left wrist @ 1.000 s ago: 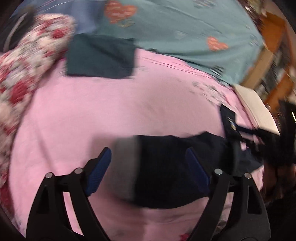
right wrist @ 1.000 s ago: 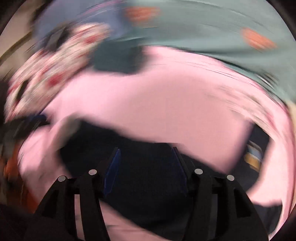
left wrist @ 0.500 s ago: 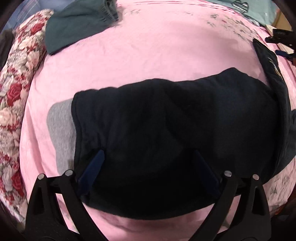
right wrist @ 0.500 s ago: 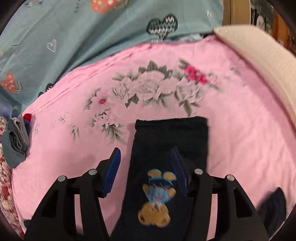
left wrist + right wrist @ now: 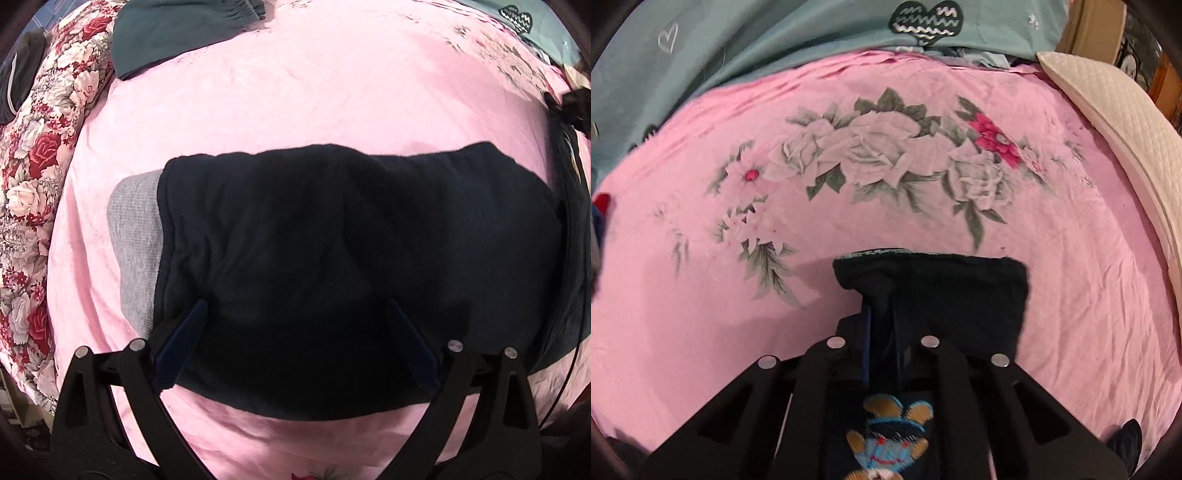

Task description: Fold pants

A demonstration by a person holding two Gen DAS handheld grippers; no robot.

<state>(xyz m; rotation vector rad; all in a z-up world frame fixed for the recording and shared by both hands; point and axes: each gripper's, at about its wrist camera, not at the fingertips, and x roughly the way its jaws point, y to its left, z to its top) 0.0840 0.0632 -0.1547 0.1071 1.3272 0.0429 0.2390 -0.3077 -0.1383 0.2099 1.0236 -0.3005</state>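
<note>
Dark navy pants [image 5: 351,229] lie flat on the pink bedsheet [image 5: 332,92], their grey waistband [image 5: 136,243] at the left. My left gripper [image 5: 295,302] hovers close over the waist end, open wide, its blue fingers [image 5: 184,332] straddling the cloth near the front edge. In the right wrist view the end of a pant leg [image 5: 960,295] lies on the sheet, with a bear patch [image 5: 886,443] nearer the camera. My right gripper [image 5: 881,295] is shut on the left corner of that leg's hem, which is bunched over the fingertips.
A red floral quilt [image 5: 33,166] borders the sheet on the left, with a folded dark-green garment [image 5: 177,33] at the back. A teal blanket [image 5: 775,37] lies beyond the flower print [image 5: 879,155]. A cream quilted pillow [image 5: 1126,147] lines the right edge.
The left gripper tilted down and came in close over the waist end. The right gripper swung over to the leg's end and shut on the hem.
</note>
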